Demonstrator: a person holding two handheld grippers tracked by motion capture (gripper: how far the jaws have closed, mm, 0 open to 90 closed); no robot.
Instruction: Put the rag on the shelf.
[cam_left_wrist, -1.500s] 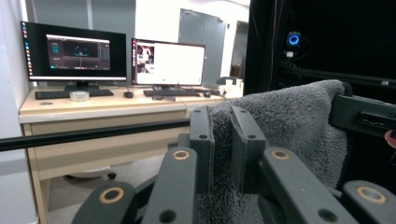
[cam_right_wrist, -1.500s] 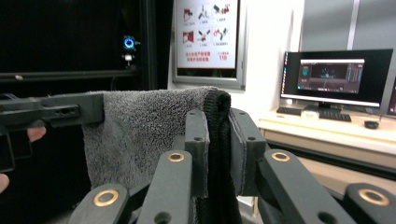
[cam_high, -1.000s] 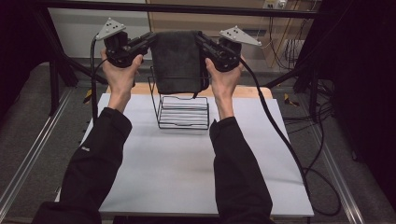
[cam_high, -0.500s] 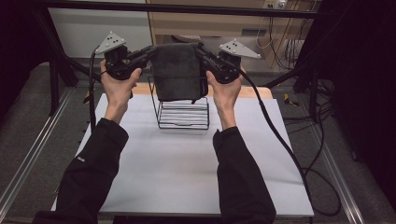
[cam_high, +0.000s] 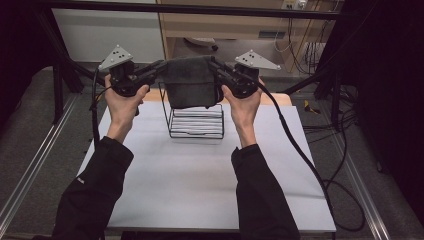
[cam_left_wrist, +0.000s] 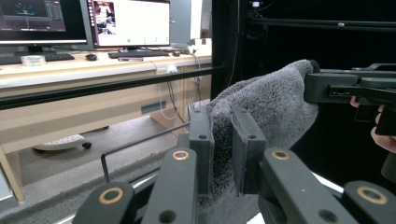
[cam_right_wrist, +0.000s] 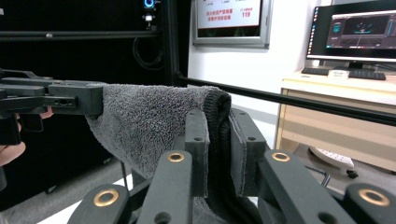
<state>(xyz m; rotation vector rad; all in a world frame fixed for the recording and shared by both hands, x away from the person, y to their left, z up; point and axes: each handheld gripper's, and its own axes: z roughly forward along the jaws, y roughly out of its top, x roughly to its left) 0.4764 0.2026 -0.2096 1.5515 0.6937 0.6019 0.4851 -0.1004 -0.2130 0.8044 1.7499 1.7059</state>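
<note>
A dark grey towel (cam_high: 190, 82) hangs stretched between my two grippers, above a black wire rack (cam_high: 196, 119) on the white table (cam_high: 200, 180). My left gripper (cam_high: 161, 67) is shut on the towel's left top corner, and the left gripper view shows the towel (cam_left_wrist: 261, 112) pinched between its pads (cam_left_wrist: 201, 144). My right gripper (cam_high: 215, 66) is shut on the right top corner, where the towel (cam_right_wrist: 149, 123) has its folded edge clamped between the jaws. The towel's lower edge hides the rack's top.
The rack stands at the table's far middle, close to the wooden strip (cam_high: 280, 98) along the back edge. A black frame bar (cam_high: 200, 9) runs across above. Cables (cam_high: 310, 165) trail off the table's right side. Desks with monitors (cam_left_wrist: 126, 23) stand beyond.
Both grippers have lifted the towel a little higher and slightly farther from the person. The rack has not moved.
</note>
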